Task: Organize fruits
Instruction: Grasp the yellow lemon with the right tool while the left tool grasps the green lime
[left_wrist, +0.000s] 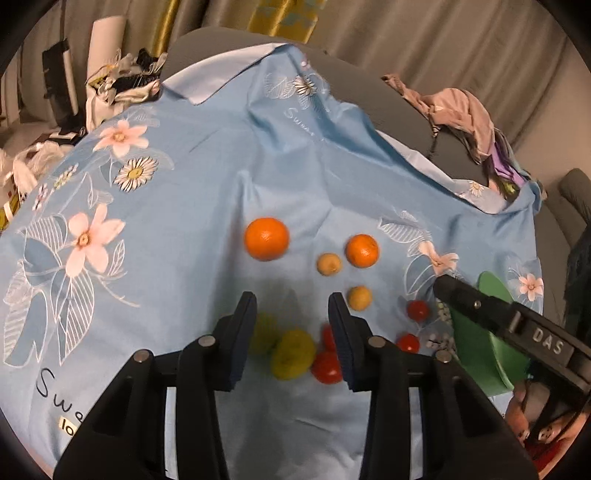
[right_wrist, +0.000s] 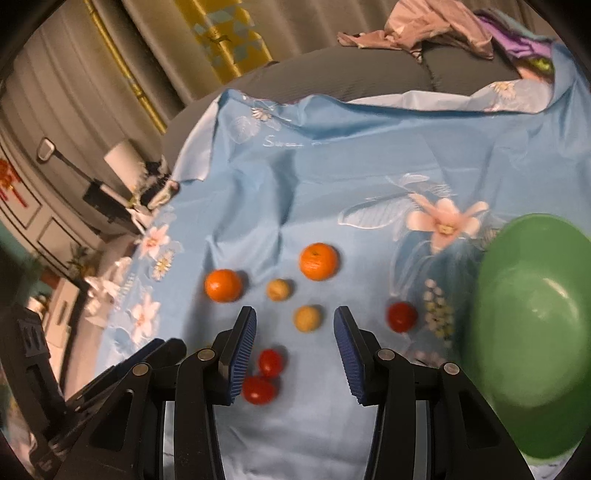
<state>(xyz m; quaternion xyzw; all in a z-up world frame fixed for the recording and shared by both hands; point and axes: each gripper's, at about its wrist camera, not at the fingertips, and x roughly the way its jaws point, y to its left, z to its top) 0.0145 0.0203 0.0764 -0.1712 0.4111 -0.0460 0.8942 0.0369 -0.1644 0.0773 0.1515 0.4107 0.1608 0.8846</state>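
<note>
Fruit lies on a blue flowered cloth (left_wrist: 184, 258). In the left wrist view: two oranges (left_wrist: 266, 239) (left_wrist: 362, 250), two small tan fruits (left_wrist: 328, 263) (left_wrist: 359, 297), two yellow-green fruits (left_wrist: 291, 354) and several red tomatoes (left_wrist: 327, 367). My left gripper (left_wrist: 293, 310) is open and empty above the yellow-green fruits. In the right wrist view my right gripper (right_wrist: 295, 325) is open and empty, with a tan fruit (right_wrist: 307, 318) between its fingertips' line of sight, tomatoes (right_wrist: 270, 362) below and a green bowl (right_wrist: 532, 332) at the right.
The cloth (right_wrist: 332, 184) covers a grey sofa-like surface (right_wrist: 332, 81). Crumpled clothes (left_wrist: 461, 110) lie at the back right. Clutter and a white roll (left_wrist: 107, 48) stand at the back left. The right gripper's body (left_wrist: 517, 325) crosses the bowl (left_wrist: 476, 354) in the left view.
</note>
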